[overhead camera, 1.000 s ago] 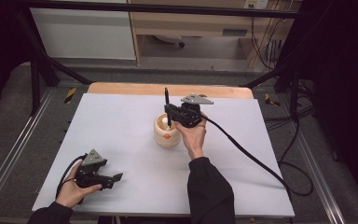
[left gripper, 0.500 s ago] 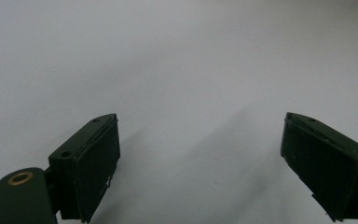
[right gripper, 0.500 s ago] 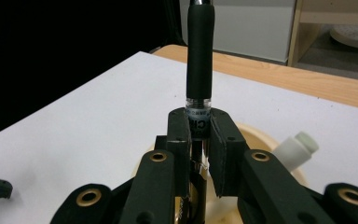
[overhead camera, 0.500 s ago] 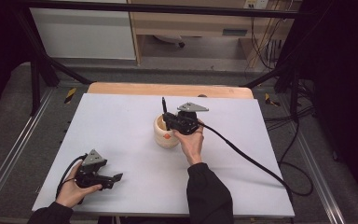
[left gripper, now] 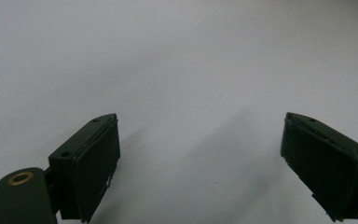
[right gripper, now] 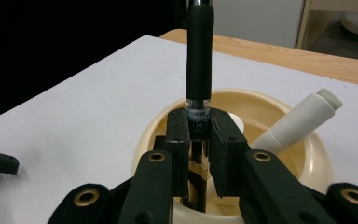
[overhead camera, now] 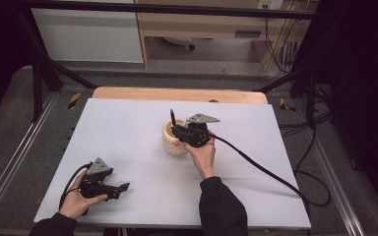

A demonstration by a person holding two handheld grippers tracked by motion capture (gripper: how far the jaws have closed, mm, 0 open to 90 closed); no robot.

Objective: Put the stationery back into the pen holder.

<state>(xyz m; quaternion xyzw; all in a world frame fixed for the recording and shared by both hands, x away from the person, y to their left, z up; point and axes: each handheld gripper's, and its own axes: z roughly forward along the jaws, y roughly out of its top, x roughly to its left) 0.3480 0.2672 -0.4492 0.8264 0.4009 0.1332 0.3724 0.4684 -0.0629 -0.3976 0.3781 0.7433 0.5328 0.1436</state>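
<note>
Gripping a pen, right tongs over cup.

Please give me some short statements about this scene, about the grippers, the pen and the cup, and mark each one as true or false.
1. The right gripper is shut on a black pen. True.
2. The pen lies flat on the table. False: it stands upright over the cream cup.
3. The left gripper holds a white tube. False: its jaws are open with nothing between them.
4. A white tube leans inside the cup. True.
5. The left gripper rests beside the cup. False: it is far off, near the table's front left.
</note>
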